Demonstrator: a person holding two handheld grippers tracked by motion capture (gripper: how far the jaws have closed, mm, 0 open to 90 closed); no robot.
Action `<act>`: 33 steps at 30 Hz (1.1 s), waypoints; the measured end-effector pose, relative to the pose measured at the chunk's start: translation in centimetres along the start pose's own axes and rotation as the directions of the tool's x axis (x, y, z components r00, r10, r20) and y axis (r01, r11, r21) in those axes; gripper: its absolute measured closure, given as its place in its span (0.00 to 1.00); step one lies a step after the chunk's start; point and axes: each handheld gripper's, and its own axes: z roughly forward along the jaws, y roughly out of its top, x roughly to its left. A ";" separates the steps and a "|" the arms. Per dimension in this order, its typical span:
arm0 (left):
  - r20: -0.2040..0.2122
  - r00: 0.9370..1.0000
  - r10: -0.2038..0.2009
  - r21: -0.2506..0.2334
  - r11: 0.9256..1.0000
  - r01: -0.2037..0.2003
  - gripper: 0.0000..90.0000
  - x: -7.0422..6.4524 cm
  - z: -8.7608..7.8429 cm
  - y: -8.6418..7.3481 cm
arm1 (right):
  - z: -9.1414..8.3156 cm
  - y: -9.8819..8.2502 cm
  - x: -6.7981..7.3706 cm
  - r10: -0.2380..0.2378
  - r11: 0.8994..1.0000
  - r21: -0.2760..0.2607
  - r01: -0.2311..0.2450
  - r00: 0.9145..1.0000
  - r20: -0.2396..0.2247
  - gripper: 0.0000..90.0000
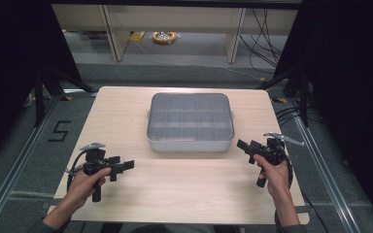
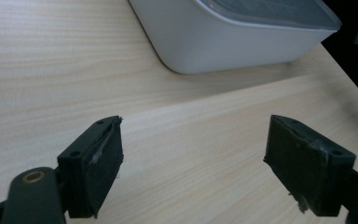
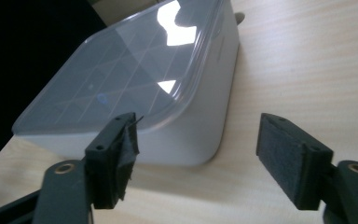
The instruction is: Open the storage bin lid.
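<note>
A white box with a clear lid [image 1: 190, 122] sits in the middle of the wooden table [image 1: 126, 121]; a grid of compartments shows through the lid. My left gripper [image 1: 126, 165] hovers at the front left of the table, open, pointing right toward the box [image 2: 233, 32]. Its jaws stand wide apart over bare wood with nothing between them. My right gripper [image 1: 243, 144] is at the front right, open, pointing left at the box's near right corner [image 3: 186, 121]. Its fingers [image 3: 289, 158] hold nothing.
Grey floor with metal rails runs along both sides of the table. Shelving legs, cables and a yellow roll [image 1: 164, 37] lie beyond the far edge. Dark curtains stand at left and right.
</note>
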 end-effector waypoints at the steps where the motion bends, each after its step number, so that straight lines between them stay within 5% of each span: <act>1: 0.002 1.000 -0.002 0.001 1.000 0.002 0.21 0.1 0.1 0.4 | 0.2 0.4 -0.2 -0.015 1.000 -0.002 0.015 1.000 0.007 0.36; 3: -0.004 1.000 -0.004 -0.009 1.000 0.004 0.22 0.2 0.3 1.0 | 0.7 1.1 -0.6 -0.039 0.999 -0.017 0.039 0.999 0.001 0.37; 4: -0.003 1.000 -0.011 -0.017 1.000 0.011 0.22 0.3 0.5 1.5 | 0.7 1.4 -0.1 0.023 1.000 -0.001 -0.023 1.000 0.003 0.37; 5: -0.006 1.000 -0.014 -0.017 1.000 0.014 0.22 0.3 0.6 1.9 | 1.1 1.8 0.0 0.029 1.000 0.009 -0.029 0.999 0.016 0.38; 10: -0.005 1.000 -0.021 -0.026 0.999 0.021 0.23 0.6 1.5 3.7 | 2.4 3.1 -0.8 -0.020 1.000 -0.009 0.020 1.000 0.021 0.39; 11: -0.005 1.000 -0.023 -0.028 0.999 0.022 0.22 0.6 1.6 3.9 | 2.3 3.4 -0.1 0.075 0.997 0.021 -0.075 0.997 0.023 0.39; 12: -0.003 1.000 -0.022 -0.029 0.999 0.022 0.23 0.5 1.8 4.4 | 2.6 3.6 -0.6 0.011 1.000 -0.007 -0.010 1.000 0.010 0.39; 13: 0.000 1.000 -0.026 -0.032 0.999 0.026 0.23 0.5 2.0 4.7 | 2.8 3.9 -0.6 0.020 1.000 -0.009 -0.020 1.000 0.017 0.39; 14: 0.001 1.000 -0.024 -0.025 0.999 0.024 0.22 0.6 2.0 5.0 | 3.1 4.2 -1.0 -0.033 0.999 -0.016 0.034 0.999 0.023 0.39; 15: -0.009 1.000 -0.021 -0.034 0.999 0.021 0.22 0.6 2.4 5.4 | 3.1 4.3 -0.6 0.017 1.000 -0.005 -0.017 1.000 0.019 0.39; 16: -0.012 1.000 -0.025 -0.031 0.999 0.025 0.22 0.6 2.6 5.7 | 3.4 4.7 -0.9 -0.008 1.000 -0.014 0.009 1.000 0.027 0.39; 17: -0.007 0.999 -0.031 -0.033 0.999 0.031 0.23 0.7 2.9 6.0 | 3.4 4.8 -0.4 0.078 0.997 0.007 -0.078 0.997 0.020 0.40; 18: 0.007 0.999 -0.037 -0.031 0.999 0.038 0.23 0.8 3.3 6.5 | 3.8 5.0 -1.0 0.028 1.000 -0.014 -0.027 0.999 0.019 0.41; 19: 0.010 0.999 -0.040 -0.030 0.999 0.040 0.23 0.9 3.7 6.7 | 4.2 5.3 -1.0 0.045 0.999 -0.011 -0.045 0.999 0.023 0.42; 20: 0.002 0.999 -0.043 -0.029 0.999 0.043 0.23 1.0 4.1 7.0 | 4.5 5.5 -1.5 -0.007 1.000 -0.013 0.008 1.000 0.028 0.42; 21: -0.001 0.999 -0.047 -0.030 0.998 0.047 0.24 1.2 4.5 7.2 | 4.6 5.5 -1.0 0.077 0.997 0.009 -0.077 0.997 0.026 0.43; 22: -0.004 0.999 -0.047 -0.020 0.999 0.046 0.25 1.4 4.9 7.4 | 5.1 5.7 -1.3 0.054 0.998 -0.010 -0.054 0.998 0.026 0.44; 28: -0.030 0.996 -0.084 -0.036 0.996 0.082 0.29 2.3 7.2 9.1 | 6.7 6.5 -1.6 0.106 0.994 0.010 -0.106 0.994 0.024 0.49; 30: -0.034 0.995 -0.093 -0.045 0.995 0.092 0.30 2.5 7.8 9.6 | 7.4 6.6 -2.0 0.079 0.997 0.002 -0.079 0.997 0.020 0.51; 31: -0.033 0.994 -0.102 -0.046 0.994 0.101 0.31 2.6 8.1 9.9 | 7.4 6.7 -1.7 0.126 0.992 0.017 -0.126 0.992 0.015 0.51; 33: -0.026 0.993 -0.111 -0.045 0.993 0.110 0.33 2.6 8.5 10.3 | 8.0 6.7 -1.7 0.111 0.994 0.019 -0.111 0.994 0.006 0.52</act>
